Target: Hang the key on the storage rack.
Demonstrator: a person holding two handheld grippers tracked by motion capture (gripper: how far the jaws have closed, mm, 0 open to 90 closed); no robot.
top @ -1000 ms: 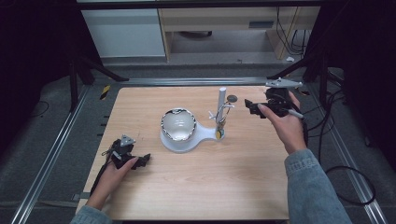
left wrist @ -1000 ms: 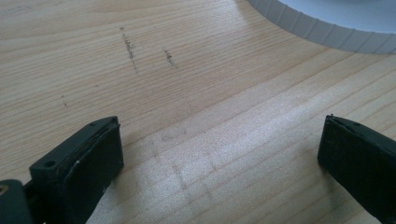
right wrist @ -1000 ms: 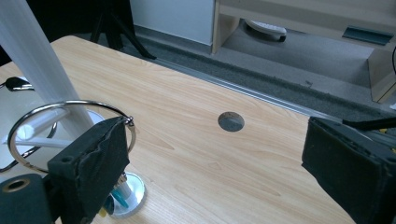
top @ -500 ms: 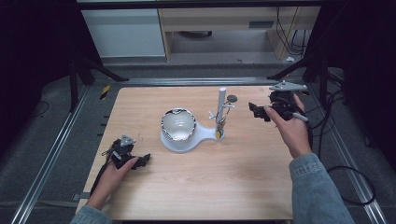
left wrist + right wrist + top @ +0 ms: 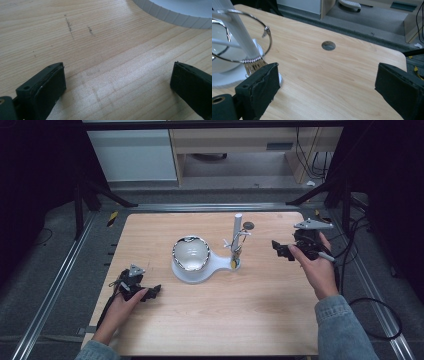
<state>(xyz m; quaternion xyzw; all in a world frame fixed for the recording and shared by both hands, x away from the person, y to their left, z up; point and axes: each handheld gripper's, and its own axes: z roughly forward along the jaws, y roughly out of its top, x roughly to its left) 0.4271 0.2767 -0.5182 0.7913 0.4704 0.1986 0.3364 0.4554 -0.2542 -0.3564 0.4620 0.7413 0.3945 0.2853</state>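
A white jewellery stand (image 5: 192, 270) sits mid-table: a round dish with a shiny rim and, to its right, an upright post (image 5: 237, 232). Thin silver bangles (image 5: 239, 239) hang from the post's pegs. In the right gripper view a silver bangle (image 5: 268, 37) and a gold toothed charm (image 5: 253, 67) hang beside the post (image 5: 235, 30). My right gripper (image 5: 276, 249) (image 5: 327, 85) is open, right of the stand and apart from it. My left gripper (image 5: 155, 291) (image 5: 117, 85) rests open on the wood at the front left, with the stand's ribbed base (image 5: 172, 15) ahead.
The wooden table (image 5: 210, 320) has a round cable hole (image 5: 248, 225) (image 5: 328, 45) behind the post. Metal rails run along both sides of the table. Cables trail on the floor at the right. A cabinet and a desk stand beyond the far edge.
My right gripper has drifted right and toward the near side, away from the stand's post. The left gripper has stayed in place.
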